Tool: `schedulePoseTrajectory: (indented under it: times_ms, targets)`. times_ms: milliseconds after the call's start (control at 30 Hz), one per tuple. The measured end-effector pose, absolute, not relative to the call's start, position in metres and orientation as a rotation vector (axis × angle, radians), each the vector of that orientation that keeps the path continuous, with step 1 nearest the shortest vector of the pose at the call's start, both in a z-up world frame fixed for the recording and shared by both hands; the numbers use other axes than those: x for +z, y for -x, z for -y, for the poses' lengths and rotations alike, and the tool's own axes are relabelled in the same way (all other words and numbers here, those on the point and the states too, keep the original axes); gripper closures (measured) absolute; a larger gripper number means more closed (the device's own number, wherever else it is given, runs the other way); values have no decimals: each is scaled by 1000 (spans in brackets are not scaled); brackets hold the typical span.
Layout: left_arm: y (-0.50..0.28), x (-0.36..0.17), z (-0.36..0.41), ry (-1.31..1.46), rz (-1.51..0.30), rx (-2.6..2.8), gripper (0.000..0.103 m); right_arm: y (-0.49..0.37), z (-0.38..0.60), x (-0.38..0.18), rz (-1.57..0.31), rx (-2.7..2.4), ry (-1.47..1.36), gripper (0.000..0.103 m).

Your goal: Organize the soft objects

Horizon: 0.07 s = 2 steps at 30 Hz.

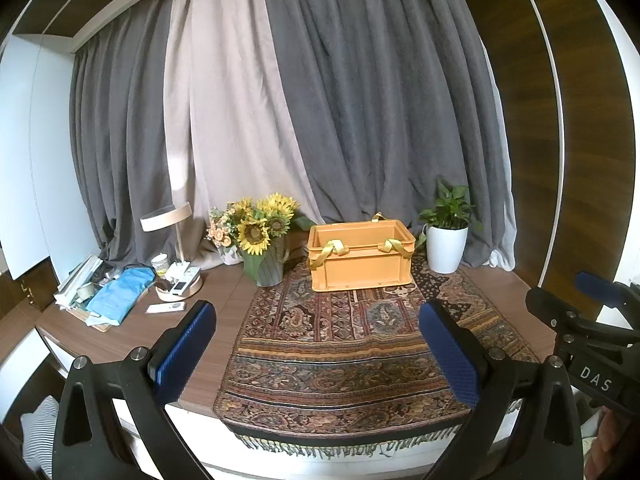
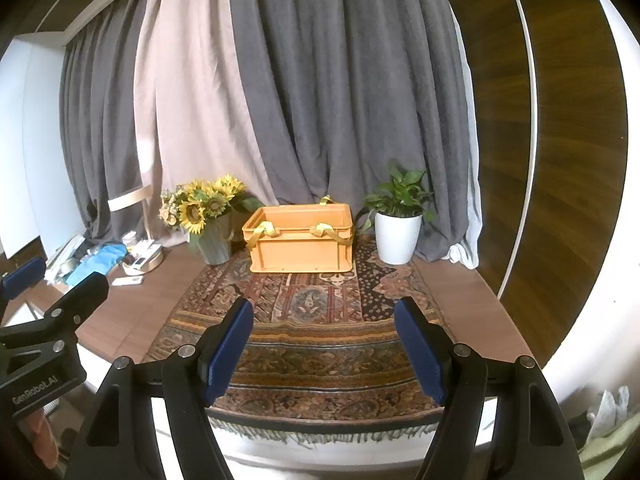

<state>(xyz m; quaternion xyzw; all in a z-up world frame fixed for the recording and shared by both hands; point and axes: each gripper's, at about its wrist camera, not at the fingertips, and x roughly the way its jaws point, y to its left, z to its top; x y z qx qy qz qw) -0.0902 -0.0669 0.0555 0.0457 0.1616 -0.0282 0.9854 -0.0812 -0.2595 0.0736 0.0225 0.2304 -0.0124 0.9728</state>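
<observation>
We held the left gripper point(image 1: 316, 350) and right gripper point(image 2: 324, 352) open and empty, before the orange crate point(image 1: 360, 258); its limp ribbon handles point(image 1: 334, 250) suited pinching.

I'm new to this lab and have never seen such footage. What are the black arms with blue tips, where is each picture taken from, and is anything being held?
No robot here: a person holds a two-finger tool in each hand, each carrying a forward-looking fisheye camera. One picture looks along the left tool, the other along the right tool. Both are open and hold nothing. On the table lies a patterned rug, bearing an orange crate with yellow straps. Beside the crate stand sunflowers and a potted plant; a lamp stands among clutter at far left.
</observation>
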Motion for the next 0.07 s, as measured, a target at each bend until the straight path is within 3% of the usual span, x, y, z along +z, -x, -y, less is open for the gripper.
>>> schedulePoseTrajectory:
  times_ms: [67]
  targets:
    - [91, 55, 67, -92, -325, -59, 0, 82, 260, 74, -463, -27, -46, 29]
